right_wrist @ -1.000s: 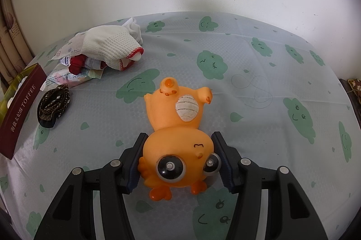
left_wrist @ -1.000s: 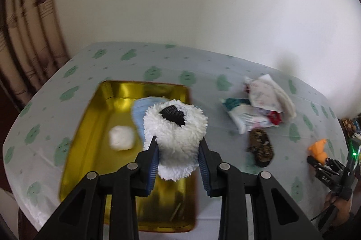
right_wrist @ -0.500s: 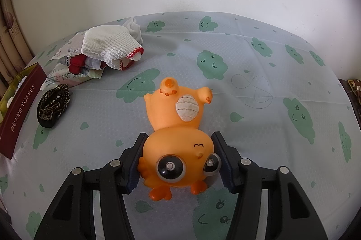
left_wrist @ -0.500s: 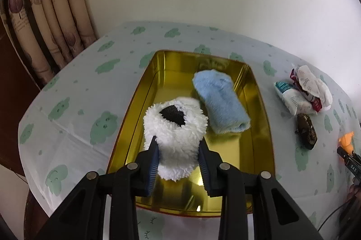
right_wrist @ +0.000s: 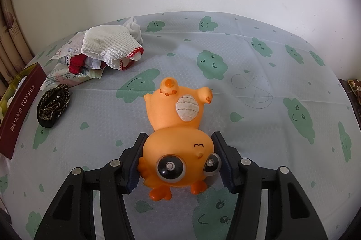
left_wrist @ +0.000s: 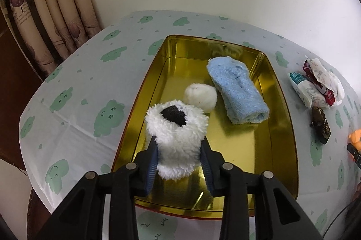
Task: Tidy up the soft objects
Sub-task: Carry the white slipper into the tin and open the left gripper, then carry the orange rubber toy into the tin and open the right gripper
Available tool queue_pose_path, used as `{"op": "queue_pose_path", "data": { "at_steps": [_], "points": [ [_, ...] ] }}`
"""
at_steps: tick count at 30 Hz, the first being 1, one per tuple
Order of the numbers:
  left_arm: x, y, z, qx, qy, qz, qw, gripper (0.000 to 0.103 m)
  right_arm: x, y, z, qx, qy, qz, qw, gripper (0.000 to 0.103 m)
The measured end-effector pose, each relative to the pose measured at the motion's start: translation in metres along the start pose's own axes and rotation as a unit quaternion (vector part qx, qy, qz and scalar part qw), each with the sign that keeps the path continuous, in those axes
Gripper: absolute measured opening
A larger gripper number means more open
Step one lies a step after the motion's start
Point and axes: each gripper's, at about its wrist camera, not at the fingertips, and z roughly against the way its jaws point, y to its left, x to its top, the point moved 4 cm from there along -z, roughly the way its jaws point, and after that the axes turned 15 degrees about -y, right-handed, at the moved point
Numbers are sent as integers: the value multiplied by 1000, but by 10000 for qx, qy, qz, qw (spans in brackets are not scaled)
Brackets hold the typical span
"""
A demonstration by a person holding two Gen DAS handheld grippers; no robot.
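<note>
Fleecy white pile is bulging out btwn the blue pads of the left gripper [left_wrist: 178,163], which is pinching the white plush piece [left_wrist: 176,138] around its lower half, jaws closed to approx the plush's own width; a black patch is showing on top. It's hanging over the near-left part of the gold tin tray [left_wrist: 282,127], w/ no clear contact w/ the tray floor, though I can't tell for sure. Judging by the squash at the pads, it's v. light, compressible and non-slippery, so a mid-body pinch is holding fine; nothing fragile. Farther in the tray a white pom-pom ball [left_wrist: 200,95] is lying just beside a rolled blue towel [left_wrist: 237,89], towel to the right. On the green-cloud tablecloth [left_wrist: 90,86] right of the tray, a heap of packets and white cloth [left_wrist: 315,84] and a dark patterned band [left_wrist: 320,125] are sitting apart from the tray. On the other side, the right gripper [right_wrist: 180,161] is clamping the orange rubber duck toy [right_wrist: 178,127] by its head, pads pressing both cheeks, body pointing far away and resting on or just over the cloth. Duck looks squishy but smooth, prob. slippery vs the plush, so the wide head is the sensible spot to grip. Far left there: the cloth heap [right_wrist: 108,46], the band [right_wrist: 54,102], and the tray's red outer wall [right_wrist: 20,113].
</note>
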Motion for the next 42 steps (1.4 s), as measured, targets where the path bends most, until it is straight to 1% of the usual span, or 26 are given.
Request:
{"op": "queue_pose_path", "data": {
  "at_steps": [2,4,9,11,19,21,22,25,28,32,34,40,42],
  "points": [
    [0,1,-1,70,26,-35,10000,38,0,0,0,0,0,0,10000,55],
    [-1,1,-1,72,53,-31,10000,40,0,0,0,-3,1,3,10000,55],
    [-1,1,0,58,83,-98,9999,42,0,0,0,-5,0,6,10000,55],
    [-2,0,-1,18,127,-103,9999,49,0,0,0,-6,0,7,10000,55],
    [0,-4,4,-107,89,-125,9998,50,0,1,0,-8,2,11,10000,55],
    [1,-5,7,-252,65,-94,9996,50,0,1,-1,-7,3,12,10000,55],
    [2,-5,9,-265,52,-102,9996,50,0,1,-1,-13,5,20,10000,55],
    [5,-3,15,-313,-65,-110,9994,50,0,1,-1,-14,2,12,10000,55],
    [9,-1,23,-283,-189,-100,9994,50,0,1,-1,-17,3,16,10000,55],
    [14,7,36,-208,-407,6,9990,50,0,2,-1,-19,4,17,10000,55],
    [17,15,43,-95,-543,92,9984,50,0,2,-1,-29,7,30,10000,55],
    [19,47,55,398,-893,291,9948,50,0,3,-1,-47,7,47,10000,54],
    [18,57,54,527,-914,402,9936,50,0,3,0,-68,-6,63,10000,53]
  ]
}}
